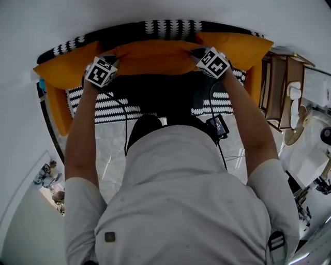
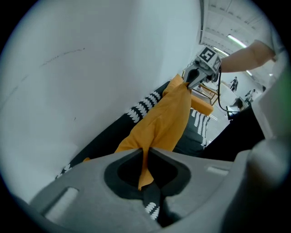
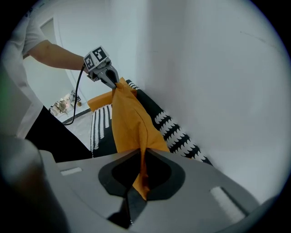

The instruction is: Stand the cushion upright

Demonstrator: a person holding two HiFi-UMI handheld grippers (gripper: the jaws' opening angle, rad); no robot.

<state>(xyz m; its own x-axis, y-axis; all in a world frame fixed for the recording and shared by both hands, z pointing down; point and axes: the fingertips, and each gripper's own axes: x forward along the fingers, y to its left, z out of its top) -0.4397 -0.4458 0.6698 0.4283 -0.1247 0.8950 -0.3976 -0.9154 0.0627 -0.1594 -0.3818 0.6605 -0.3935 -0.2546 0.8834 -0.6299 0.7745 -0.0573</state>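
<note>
An orange cushion (image 1: 152, 57) hangs stretched between my two grippers, in front of the black-and-white patterned sofa back (image 1: 165, 27). My left gripper (image 1: 114, 55) is shut on the cushion's left top corner. My right gripper (image 1: 197, 52) is shut on its right top corner. In the left gripper view the orange fabric (image 2: 163, 118) runs from my jaws (image 2: 146, 157) up to the right gripper (image 2: 191, 79). The right gripper view mirrors this: the cushion (image 3: 129, 123) spans from my jaws (image 3: 140, 157) to the left gripper (image 3: 112, 79). The cushion's lower edge is hidden.
The sofa seat (image 1: 165, 96) lies dark below the cushion, with orange side bolsters at the left (image 1: 57, 77) and the right (image 1: 243, 49). A white wall (image 1: 155, 9) stands right behind the sofa. A wooden shelf unit (image 1: 282, 88) is at the right; a cable (image 1: 125, 124) hangs down.
</note>
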